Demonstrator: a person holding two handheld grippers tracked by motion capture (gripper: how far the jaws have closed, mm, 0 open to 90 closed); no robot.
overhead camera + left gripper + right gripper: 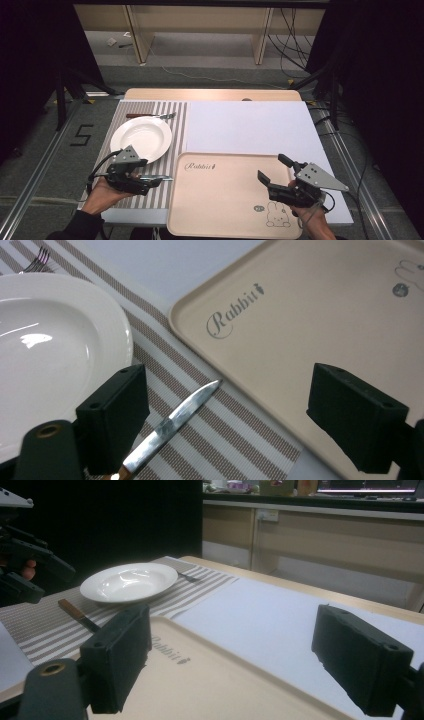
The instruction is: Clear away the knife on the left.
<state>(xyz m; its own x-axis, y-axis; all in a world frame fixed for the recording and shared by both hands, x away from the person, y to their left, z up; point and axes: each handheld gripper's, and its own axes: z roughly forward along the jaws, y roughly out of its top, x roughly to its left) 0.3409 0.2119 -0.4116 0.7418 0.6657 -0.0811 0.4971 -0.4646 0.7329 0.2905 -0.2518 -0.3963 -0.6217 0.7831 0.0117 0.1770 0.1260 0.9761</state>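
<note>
The left tool [152,181] hangs over the striped placemat [150,200] with its jaws spread wide, gripping nothing. A table knife [167,427] lies flat on the placemat between those jaws, blade tip pointing toward the beige tray [225,200]; I cannot tell whether either jaw touches it. The right tool [274,169] is also wide open and empty, held above the tray's right part, near the printed rabbit [278,216]. The tray carries the word "Rabbit" and sits at the worktop's [210,95] near edge, just beside the placemat and partly on a white sheet [250,127]. A white deep plate [141,139] rests on the placemat beyond the knife, and a fork [150,116] lies behind the plate.
</note>
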